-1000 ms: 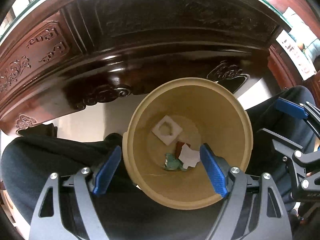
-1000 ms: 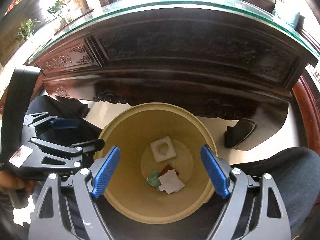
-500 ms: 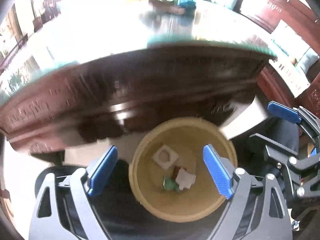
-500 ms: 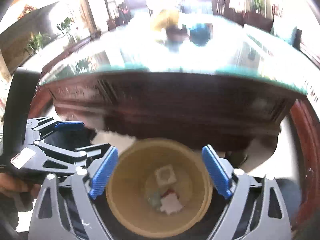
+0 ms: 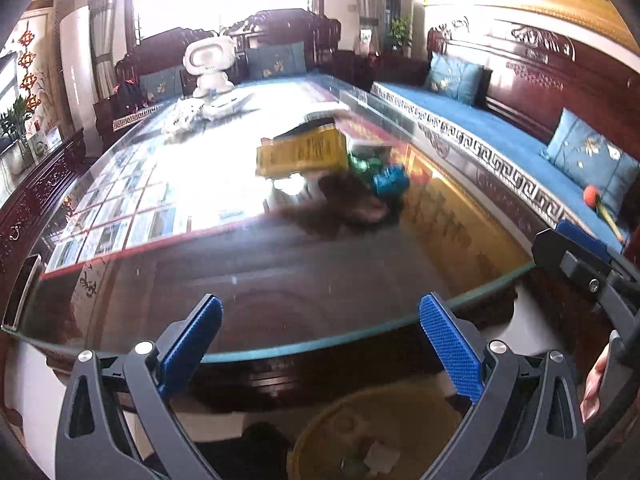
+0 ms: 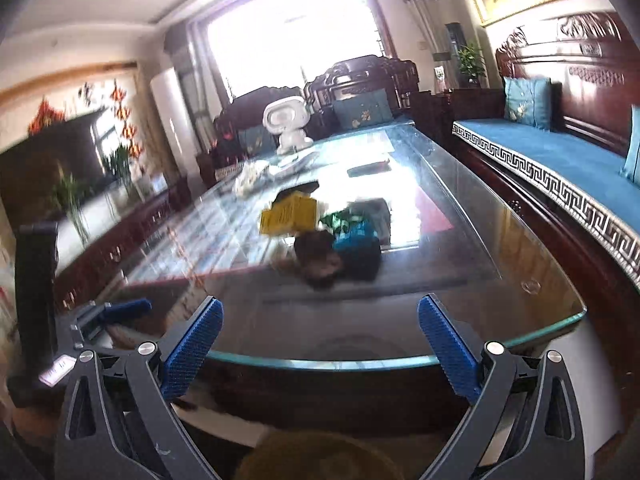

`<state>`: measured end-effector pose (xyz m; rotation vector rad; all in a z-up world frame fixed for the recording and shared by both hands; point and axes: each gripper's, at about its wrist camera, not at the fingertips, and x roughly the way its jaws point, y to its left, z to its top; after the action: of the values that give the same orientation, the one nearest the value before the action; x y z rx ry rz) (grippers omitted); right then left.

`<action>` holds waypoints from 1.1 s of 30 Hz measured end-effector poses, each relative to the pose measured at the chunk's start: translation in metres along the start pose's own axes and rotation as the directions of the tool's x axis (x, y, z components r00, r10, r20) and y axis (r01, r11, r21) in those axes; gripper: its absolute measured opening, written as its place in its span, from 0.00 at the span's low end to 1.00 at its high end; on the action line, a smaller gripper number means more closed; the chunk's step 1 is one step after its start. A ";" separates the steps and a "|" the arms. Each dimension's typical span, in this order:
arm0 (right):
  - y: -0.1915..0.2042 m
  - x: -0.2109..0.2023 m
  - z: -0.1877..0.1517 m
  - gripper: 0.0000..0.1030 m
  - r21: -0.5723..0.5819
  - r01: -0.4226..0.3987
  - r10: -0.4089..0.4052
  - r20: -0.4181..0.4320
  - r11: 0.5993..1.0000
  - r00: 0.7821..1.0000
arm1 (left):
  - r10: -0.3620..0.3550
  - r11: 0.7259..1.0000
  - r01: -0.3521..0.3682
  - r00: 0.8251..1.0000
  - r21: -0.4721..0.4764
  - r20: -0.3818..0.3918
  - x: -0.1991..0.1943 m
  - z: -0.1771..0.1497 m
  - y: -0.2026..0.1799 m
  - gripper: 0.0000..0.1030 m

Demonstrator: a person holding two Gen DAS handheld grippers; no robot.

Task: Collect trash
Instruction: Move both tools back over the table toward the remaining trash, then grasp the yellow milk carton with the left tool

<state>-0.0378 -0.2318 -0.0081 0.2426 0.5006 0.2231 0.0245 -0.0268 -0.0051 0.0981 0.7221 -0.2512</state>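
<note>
The left gripper (image 5: 320, 348) has its blue pads (image 5: 191, 350) spread wide and still opening, with nothing between them; through the gap shows only the near edge of the glass-topped table (image 5: 280, 276). At its six o'clock, low in the left wrist view, sits the yellow bin (image 5: 400, 412), with scraps of paper trash (image 5: 380, 458) on its floor. At three o'clock, the other tool's blue-tipped finger pokes in beside a person's hand (image 5: 596, 384). The right gripper (image 6: 320, 348) is likewise wide and opening, empty, aimed over the table edge; the bin's rim is a blurred arc at its six o'clock. At its nine o'clock the left tool lies low beside a dark upright stand (image 6: 34, 296). Farther out, at twelve o'clock from both claws, a blurred heap of trash lies on the middle of the glass: a yellow carton (image 5: 302, 154), a green crumpled wrapper (image 5: 366, 162), a blue wrapper (image 5: 390, 182) and a dark brown lump (image 5: 356, 204), all touching or overlapping. Beyond it stands a white robot-shaped toy (image 5: 208, 64). A blue-cushioned wooden bench (image 6: 560, 160) runs along at two o'clock.
</note>
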 end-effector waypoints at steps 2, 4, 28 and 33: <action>-0.003 0.008 0.007 0.92 -0.001 0.000 0.000 0.017 1.000 1.000 | -0.002 1.000 0.003 1.000 -0.024 0.015 0.006 0.010 0.004 0.96; -0.004 0.016 0.012 0.92 -0.025 0.008 -0.007 0.047 1.000 0.999 | 0.005 0.999 -0.004 1.000 -0.049 0.020 0.015 0.019 0.009 0.96; -0.038 0.079 0.020 0.92 -0.062 0.028 -0.029 -0.012 0.998 1.000 | 0.050 0.988 -0.050 0.999 -0.144 -0.002 0.132 0.097 -0.005 0.96; -0.044 0.091 0.026 0.92 -0.070 -0.002 -0.001 -0.036 0.998 0.999 | 0.198 0.976 -0.198 0.980 -0.094 -0.004 0.160 0.115 -0.022 0.96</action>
<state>0.0592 -0.2540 -0.0391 0.1711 0.5278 0.2453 0.2080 -0.0990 -0.0253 0.0788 0.7127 -0.0266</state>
